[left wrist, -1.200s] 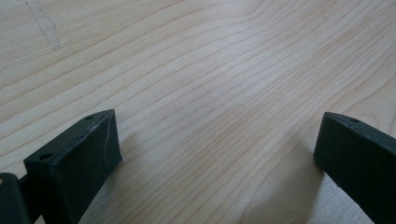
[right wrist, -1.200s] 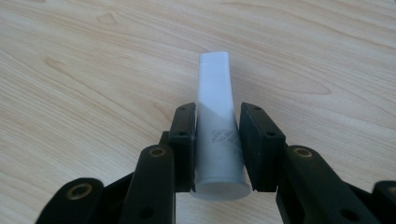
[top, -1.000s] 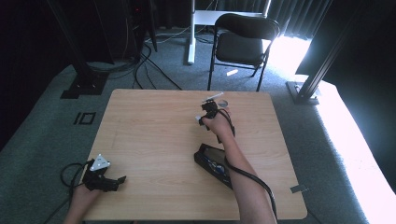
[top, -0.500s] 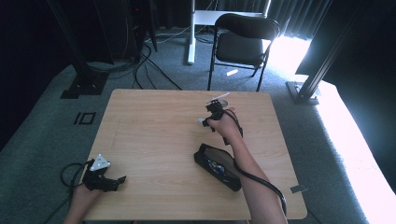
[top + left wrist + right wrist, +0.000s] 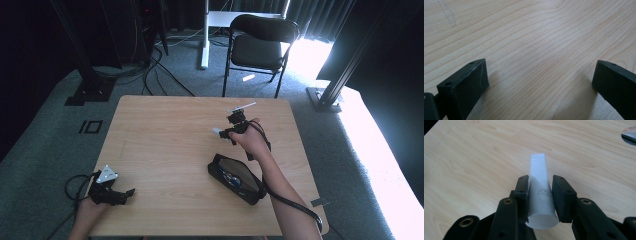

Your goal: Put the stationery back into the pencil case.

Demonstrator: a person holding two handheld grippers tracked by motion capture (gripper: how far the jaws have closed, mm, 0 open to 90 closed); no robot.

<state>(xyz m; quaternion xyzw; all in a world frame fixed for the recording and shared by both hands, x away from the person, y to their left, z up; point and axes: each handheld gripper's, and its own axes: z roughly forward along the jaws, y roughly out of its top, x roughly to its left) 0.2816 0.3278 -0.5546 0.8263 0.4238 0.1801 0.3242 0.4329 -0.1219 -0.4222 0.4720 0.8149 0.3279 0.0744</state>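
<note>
Pale wooden desk [image 5: 165, 135], high view. The right gripper [image 5: 231, 131], right of frame centre, had shifted lower and to the right of its place one second earlier, towards the open black zipped pouch [image 5: 237, 178] at lower right, which had stayed put; the move suggested the pouch as destination. Its fingers [image 5: 522, 192] clamped a small white plastic tube [image 5: 540, 192], clear of the desk. The left gripper [image 5: 111, 192], lower left, was unmoved, fingers [image 5: 465, 86] wide and empty.

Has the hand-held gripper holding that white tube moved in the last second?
Yes. The right hand-held gripper, shut on the white tube, has shifted toward the person and the black pouch, away from the table's far edge.
</note>
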